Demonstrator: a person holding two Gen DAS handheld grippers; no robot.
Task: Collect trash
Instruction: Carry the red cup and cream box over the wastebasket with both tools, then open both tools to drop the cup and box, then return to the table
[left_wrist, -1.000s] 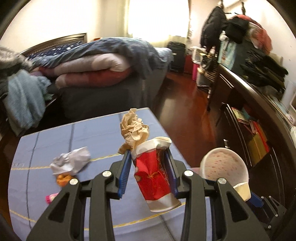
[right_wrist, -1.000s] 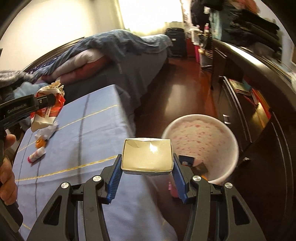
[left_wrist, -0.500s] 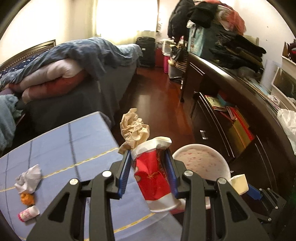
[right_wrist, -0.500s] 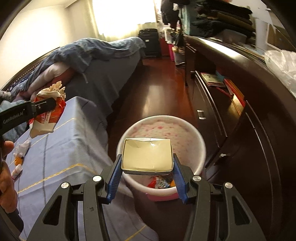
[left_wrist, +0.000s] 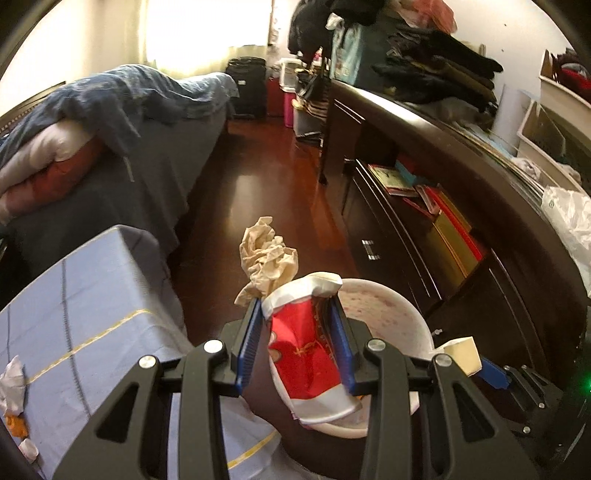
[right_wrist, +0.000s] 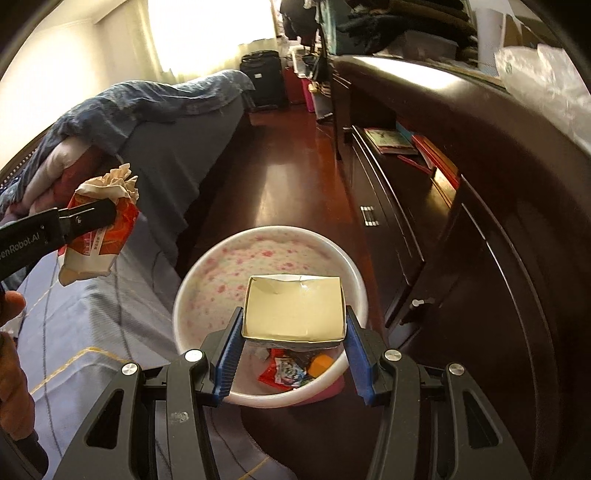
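The left gripper (left_wrist: 297, 334) has its blue pads pinched on a crushed red paper cup (left_wrist: 308, 354), its white rim squashed flat and a wad of crumpled tan paper (left_wrist: 267, 260) poking out of the top. From its own camera the cup sits in front of the near-left rim of the white trash bin (left_wrist: 388, 306) — whether it is actually above the opening cannot be told from that view. In the right wrist view the same cup is off to the left, over the blue tablecloth (right_wrist: 92, 317) rather than the bin.

The right gripper (right_wrist: 293, 334) is clamped on a small open cream carton (right_wrist: 293, 310), pads pressed against both side walls, the open mouth facing the camera. It hangs directly over the bin, whose pink-speckled inside (a few bright wrappers (right_wrist: 284, 371) lie at the bottom) fills the space behind it.

The bin stands on the dark red floor (right_wrist: 291, 162) between the cloth-covered table on the left and a dark wooden dresser (right_wrist: 480, 206) on the right. On the table's near-left edge lie a crumpled white tissue (left_wrist: 13, 384), an orange scrap (left_wrist: 16, 426) and a small white piece — all well apart from both grippers. A bed (left_wrist: 122, 122) with heaped blankets lies farther left.
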